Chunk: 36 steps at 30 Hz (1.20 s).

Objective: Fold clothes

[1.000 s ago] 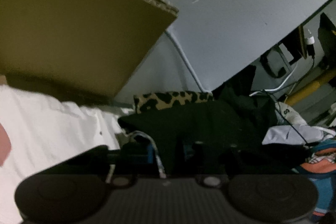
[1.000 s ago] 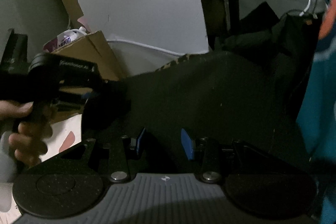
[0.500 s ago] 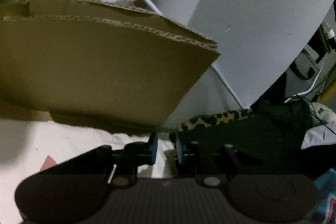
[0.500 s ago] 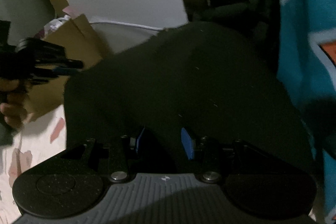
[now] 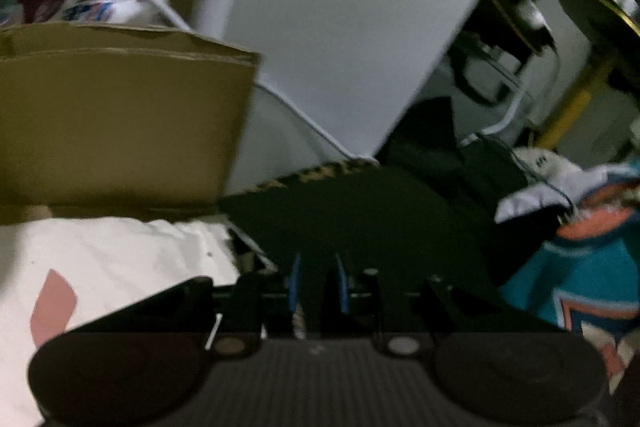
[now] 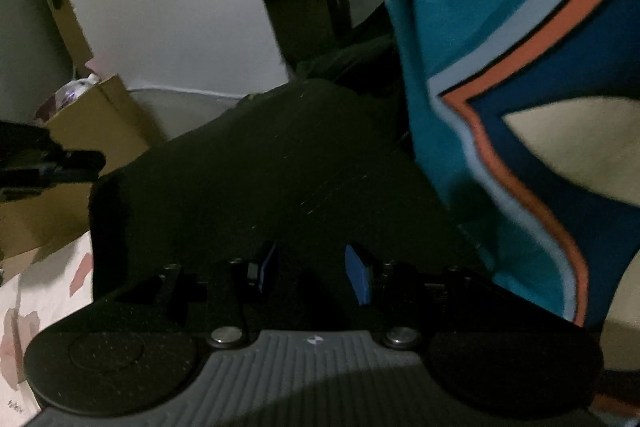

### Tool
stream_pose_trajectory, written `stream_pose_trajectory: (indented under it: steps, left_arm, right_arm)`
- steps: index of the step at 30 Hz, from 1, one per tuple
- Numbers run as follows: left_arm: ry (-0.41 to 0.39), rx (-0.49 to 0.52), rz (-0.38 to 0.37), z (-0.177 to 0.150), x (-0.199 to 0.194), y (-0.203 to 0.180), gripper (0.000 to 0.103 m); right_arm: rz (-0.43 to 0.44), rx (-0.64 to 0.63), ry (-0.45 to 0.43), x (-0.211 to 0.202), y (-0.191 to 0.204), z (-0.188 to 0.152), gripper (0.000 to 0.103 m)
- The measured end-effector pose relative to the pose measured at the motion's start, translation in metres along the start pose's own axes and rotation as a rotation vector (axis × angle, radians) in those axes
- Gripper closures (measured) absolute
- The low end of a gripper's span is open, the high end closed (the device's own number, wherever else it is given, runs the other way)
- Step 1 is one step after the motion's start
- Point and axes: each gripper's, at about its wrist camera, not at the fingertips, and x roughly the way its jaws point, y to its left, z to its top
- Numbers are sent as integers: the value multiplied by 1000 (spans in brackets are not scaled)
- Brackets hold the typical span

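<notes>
A black garment (image 5: 360,211) lies spread over the white patterned sheet (image 5: 100,259); it also fills the middle of the right wrist view (image 6: 260,179). My left gripper (image 5: 318,283) has its blue pads close together over the garment's near edge, with dark cloth between them. My right gripper (image 6: 312,271) has its blue pads apart with black cloth lying between them. The left gripper also shows at the left edge of the right wrist view (image 6: 52,163), beside the garment's left side.
A cardboard box (image 5: 120,123) holding a plastic bag stands at the left, against a white board (image 5: 352,27). A teal, blue and orange jersey (image 6: 520,87) hangs close at the right. A leopard-print cloth (image 5: 320,175) and more dark clothes lie behind.
The left gripper swung right from the cardboard box and now sits over the black garment's edge. The right gripper moved right, closer to the teal jersey, which now fills more of its view.
</notes>
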Motion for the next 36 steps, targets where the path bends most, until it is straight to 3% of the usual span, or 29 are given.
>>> stream_pose_trajectory:
  steps: [4, 7, 10, 15, 21, 36]
  left_arm:
    - [31, 39, -15, -6, 11, -3, 84]
    - [58, 49, 13, -9, 23, 0, 86]
    - [80, 49, 55, -13, 36, 5, 95]
    - [106, 22, 88, -16, 53, 15, 96]
    - [92, 25, 108, -10, 43, 14, 96]
    - [72, 34, 37, -46, 1, -19, 85]
  right_arm:
    - [-43, -9, -21, 7, 0, 7, 58]
    - [-62, -7, -28, 14, 1, 9, 58]
    - [-85, -6, -23, 19, -1, 7, 58]
    - [-130, -3, -1, 24, -10, 2, 58]
    - [-171, 25, 26, 21, -16, -2, 58]
    - [-82, 8, 5, -5, 12, -2, 58]
